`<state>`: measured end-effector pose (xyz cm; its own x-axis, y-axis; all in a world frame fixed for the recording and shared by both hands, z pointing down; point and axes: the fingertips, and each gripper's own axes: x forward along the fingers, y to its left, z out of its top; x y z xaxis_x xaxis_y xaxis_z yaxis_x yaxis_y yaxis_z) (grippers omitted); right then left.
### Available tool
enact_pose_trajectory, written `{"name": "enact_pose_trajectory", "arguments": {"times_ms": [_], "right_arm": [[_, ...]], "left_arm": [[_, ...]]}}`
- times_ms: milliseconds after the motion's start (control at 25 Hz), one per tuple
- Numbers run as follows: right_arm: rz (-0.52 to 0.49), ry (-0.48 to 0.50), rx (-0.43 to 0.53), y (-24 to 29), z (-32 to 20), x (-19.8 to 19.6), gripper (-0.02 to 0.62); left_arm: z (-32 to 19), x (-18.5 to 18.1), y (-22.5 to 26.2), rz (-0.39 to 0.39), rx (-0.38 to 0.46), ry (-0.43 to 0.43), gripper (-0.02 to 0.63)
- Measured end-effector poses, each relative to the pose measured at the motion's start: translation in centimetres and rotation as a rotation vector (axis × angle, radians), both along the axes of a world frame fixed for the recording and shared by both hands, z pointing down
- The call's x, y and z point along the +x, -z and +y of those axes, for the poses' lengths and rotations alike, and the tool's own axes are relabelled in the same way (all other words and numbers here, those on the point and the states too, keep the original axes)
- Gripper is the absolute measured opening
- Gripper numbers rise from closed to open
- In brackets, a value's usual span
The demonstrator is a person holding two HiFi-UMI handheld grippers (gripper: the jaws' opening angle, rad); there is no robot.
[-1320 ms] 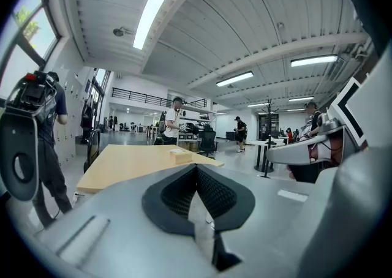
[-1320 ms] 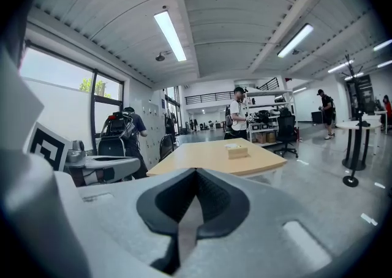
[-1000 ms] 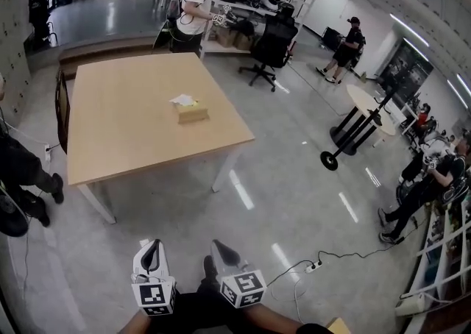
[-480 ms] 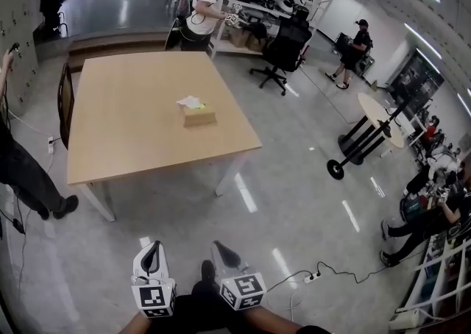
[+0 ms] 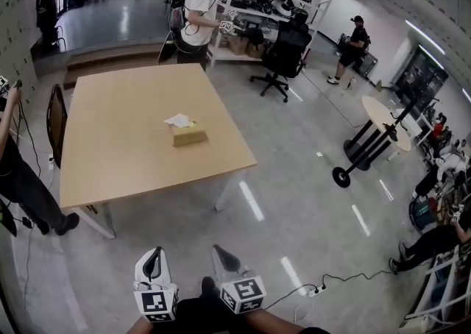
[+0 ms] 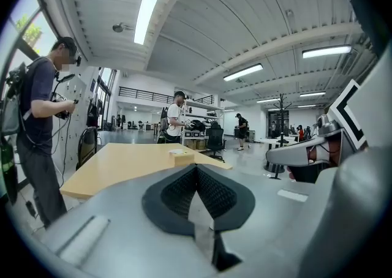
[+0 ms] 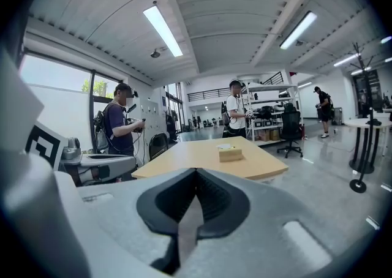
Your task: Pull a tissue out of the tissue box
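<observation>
A tan tissue box (image 5: pixel 190 134) stands near the middle of a light wooden table (image 5: pixel 125 148), with a white tissue (image 5: pixel 179 120) sticking out of its top. Both grippers are far from it, low at the bottom of the head view over the floor. My left gripper (image 5: pixel 153 254) is shut with nothing in it, and my right gripper (image 5: pixel 221 253) is shut and empty too. The left gripper view shows its jaws (image 6: pixel 196 166) closed and the box (image 6: pixel 182 158) far ahead. In the right gripper view the jaws (image 7: pixel 196 171) are closed, with the box (image 7: pixel 230 154) on the table beyond.
A dark chair (image 5: pixel 55 115) stands at the table's left side, with a person (image 5: pixel 18 178) next to it. Another person (image 5: pixel 199 9) stands at the far end. An office chair (image 5: pixel 283 49), a round stand table (image 5: pixel 372 130) and a power strip with cable (image 5: pixel 316 290) are on the floor to the right.
Both grippers, still shut, have moved forward with me toward the table. The table and box sit slightly lower and more to the left in the head view. The person at left has shifted.
</observation>
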<state>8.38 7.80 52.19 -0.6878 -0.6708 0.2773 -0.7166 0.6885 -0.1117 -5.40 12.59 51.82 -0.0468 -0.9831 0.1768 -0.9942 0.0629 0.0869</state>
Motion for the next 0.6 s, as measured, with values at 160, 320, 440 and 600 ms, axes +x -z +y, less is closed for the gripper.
{"name": "enact_pose_trajectory", "arguments": {"times_ms": [160,320,440,600], "right_arm": [[-0.015,0.025,0.013,0.8,-3.2,1.1,-0.009],[-0.03,0.043,0.028,1.0,-6.0,2.6,-0.009],[-0.039,0.053,0.034,0.9,-7.7,3.5,-0.009],[-0.055,0.056,0.033,0.6,-9.4,4.5,-0.009]], "left_arm": [[-2.8,1.3,0.2,-0.006,0.001,0.022,0.018],[-5.4,2.8,0.2,-0.014,0.001,0.036,0.018],[-7.1,3.9,0.5,-0.028,0.006,0.039,0.018],[-8.4,4.9,0.6,-0.05,0.004,0.038,0.018]]}}
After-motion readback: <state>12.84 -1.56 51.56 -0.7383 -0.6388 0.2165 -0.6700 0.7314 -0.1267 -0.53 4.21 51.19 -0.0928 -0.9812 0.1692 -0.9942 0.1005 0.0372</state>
